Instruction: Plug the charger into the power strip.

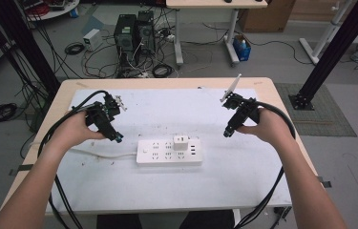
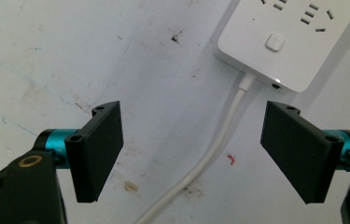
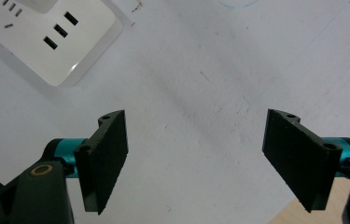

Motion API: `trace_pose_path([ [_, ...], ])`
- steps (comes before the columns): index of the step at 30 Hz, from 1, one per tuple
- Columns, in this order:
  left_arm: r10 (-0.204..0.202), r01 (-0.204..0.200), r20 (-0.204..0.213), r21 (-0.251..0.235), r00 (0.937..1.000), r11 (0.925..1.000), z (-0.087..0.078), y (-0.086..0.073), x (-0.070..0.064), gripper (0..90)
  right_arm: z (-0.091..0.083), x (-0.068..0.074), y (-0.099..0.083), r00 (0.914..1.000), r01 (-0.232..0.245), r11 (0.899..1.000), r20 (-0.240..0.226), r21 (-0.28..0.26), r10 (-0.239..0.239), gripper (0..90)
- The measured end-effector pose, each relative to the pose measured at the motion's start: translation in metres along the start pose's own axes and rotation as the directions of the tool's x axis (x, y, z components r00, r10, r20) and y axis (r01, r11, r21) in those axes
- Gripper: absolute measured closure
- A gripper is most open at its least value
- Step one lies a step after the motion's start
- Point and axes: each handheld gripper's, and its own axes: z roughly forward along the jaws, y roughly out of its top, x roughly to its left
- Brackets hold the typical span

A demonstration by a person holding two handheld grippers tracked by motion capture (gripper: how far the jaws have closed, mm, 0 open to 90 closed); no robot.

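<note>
1. The white rectangular plastic power strip [image 1: 169, 151] lies flat mid-surface, between the two hands, with a white cube-shaped charger [image 1: 181, 142] plugged into its top.
2. Its white cord [image 2: 210, 154] trails off toward the left edge.
3. The left tongs [image 1: 112, 128] hover just beside the strip's cord end, jaws apart and empty.
4. The right tongs [image 1: 231, 125] hang near the USB end, also apart and empty.
5. Likely step: pulling the charger; one tongs should pin the strip while the other lifts straight up.

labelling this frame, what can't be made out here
- Power strip cable: in the high view its far end passes under the left hand.
- White adapter plugged into the strip: any markings too small in the high view.
- Strip's far end: cut off by the left gripper view's top edge.
</note>
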Motion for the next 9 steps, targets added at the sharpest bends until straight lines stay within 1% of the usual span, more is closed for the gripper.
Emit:
trace_pose_path([
  [1, -0.002, 0.002, 0.001, -0.001, 1.0000, 1.0000, 0.0001, 0.0002, -0.0002, 21.2, -0.0003, 0.0003, -0.0001, 1.0000, 0.000, 1.000, 0.003, -0.004, 0.000, 22.0],
  [3, 0.010, -0.010, 0.001, 0.006, 1.0000, 0.9999, -0.0004, 0.0006, 0.0000, 21.2, -0.0009, 0.0000, -0.0003, 1.0000, 0.002, 1.000, 0.004, -0.004, -0.002, 22.0],
  [5, 0.001, -0.001, -0.001, -0.002, 1.0000, 1.0000, -0.0004, 0.0010, -0.0010, 21.2, -0.0016, 0.0005, -0.0005, 1.0000, 0.000, 1.000, 0.003, -0.007, 0.000, 22.0],
  [9, 0.005, -0.005, 0.000, -0.006, 1.0000, 1.0000, -0.0016, 0.0025, -0.0006, 21.2, -0.0036, 0.0014, -0.0023, 1.0000, 0.002, 1.000, -0.008, -0.016, -0.002, 22.0],
])
